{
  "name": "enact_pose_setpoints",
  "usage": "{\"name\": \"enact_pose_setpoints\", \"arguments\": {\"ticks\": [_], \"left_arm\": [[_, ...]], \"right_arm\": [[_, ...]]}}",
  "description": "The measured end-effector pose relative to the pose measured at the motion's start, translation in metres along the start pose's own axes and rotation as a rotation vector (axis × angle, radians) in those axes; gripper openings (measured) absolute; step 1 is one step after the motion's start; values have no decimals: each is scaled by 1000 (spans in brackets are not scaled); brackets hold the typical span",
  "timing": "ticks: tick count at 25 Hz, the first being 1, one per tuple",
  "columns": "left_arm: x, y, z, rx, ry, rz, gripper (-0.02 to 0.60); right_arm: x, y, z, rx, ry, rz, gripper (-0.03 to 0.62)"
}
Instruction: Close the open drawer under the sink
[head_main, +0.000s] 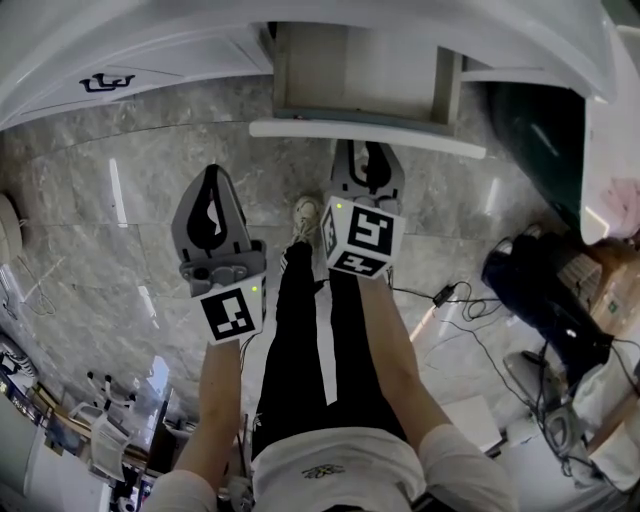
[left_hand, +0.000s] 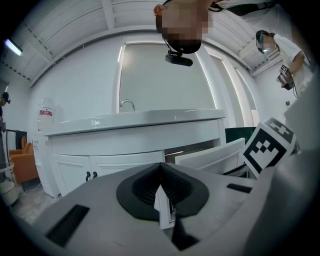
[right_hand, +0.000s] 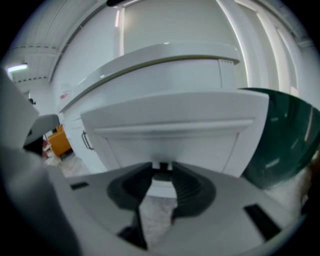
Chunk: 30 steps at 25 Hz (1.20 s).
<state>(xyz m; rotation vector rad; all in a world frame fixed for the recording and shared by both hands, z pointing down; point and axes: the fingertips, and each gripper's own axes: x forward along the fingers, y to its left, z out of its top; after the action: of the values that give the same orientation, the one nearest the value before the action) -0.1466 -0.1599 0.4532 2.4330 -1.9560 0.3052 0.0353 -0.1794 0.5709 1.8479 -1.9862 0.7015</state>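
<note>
**Right gripper at the face of the open drawer, left gripper held off to the side**

The drawer (head_main: 365, 80) stood pulled out from the white cabinet under the sink counter (head_main: 150, 40), its bare inside open to the head view and its white front panel (head_main: 400, 137) facing the person. The right gripper (head_main: 366, 160) pointed straight at that panel, near its middle. In the head view its tips reached the panel's outer edge, though no view showed whether they touched it. In the right gripper view the panel filled the space just ahead, with its lower edge just above the jaw tips. Those jaws stood apart with nothing held between them, and the marble floor (head_main: 120, 180) showed through the gap.

The left gripper (head_main: 212, 175) hung to the left of the drawer and further back from the cabinet, apart from the panel. In its own view the drawer lay off to the right, and the closed cabinet doors (left_hand: 91, 176) and the faucet (left_hand: 127, 104) sat ahead. Its jaws were together, the black pads meeting at the tips. A thin pale sliver (left_hand: 162, 210) stood at the seam, and what it was could not be told.

A dark green panel (right_hand: 280, 135) stood to the right of the drawer. The person's black trousers (head_main: 300, 340) showed below the grippers.
</note>
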Motion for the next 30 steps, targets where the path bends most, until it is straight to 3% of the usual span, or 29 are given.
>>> {"name": "enact_pose_setpoints", "arguments": {"ticks": [12,30], "left_arm": [[17,7,-2,-8,-1,7,20],[21,11,-15,-3,23,-5,20]], "right_arm": [[59,-9,50,-15,-56,-27,143],[74,-12,57,-27,-73,-39,143]]}}
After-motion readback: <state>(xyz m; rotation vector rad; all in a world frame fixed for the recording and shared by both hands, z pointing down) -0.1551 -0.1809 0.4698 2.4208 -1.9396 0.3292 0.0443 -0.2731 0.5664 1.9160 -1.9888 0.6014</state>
